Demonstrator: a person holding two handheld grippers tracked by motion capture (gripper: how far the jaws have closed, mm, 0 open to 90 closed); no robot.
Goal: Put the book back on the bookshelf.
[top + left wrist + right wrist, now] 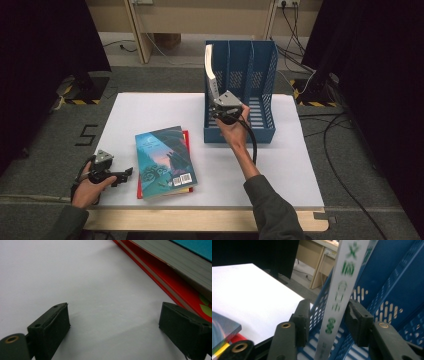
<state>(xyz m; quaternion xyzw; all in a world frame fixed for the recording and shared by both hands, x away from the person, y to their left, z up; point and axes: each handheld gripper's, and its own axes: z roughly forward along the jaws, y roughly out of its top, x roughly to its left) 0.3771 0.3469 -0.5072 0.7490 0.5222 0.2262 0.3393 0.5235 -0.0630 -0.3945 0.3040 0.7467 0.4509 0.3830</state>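
Note:
A thin white book (210, 70) with green print on its spine (342, 290) stands upright, tilted a little, at the left wall of the blue file rack (262, 70). My right gripper (217, 100) has its jaws on either side of the spine (328, 320); a gap shows on the left side, so it is open around the book. My left gripper (125, 174) rests low on the table at the front left, open and empty (113, 325). It points at the edge of a teal book (164, 160) lying on a red book (172, 282).
The white table top (150, 107) carries the rack at its back right and the two stacked books at front centre. The rack's perforated walls and dividers (387, 277) stand close around the right jaws. Cables (345, 165) run over the floor to the right.

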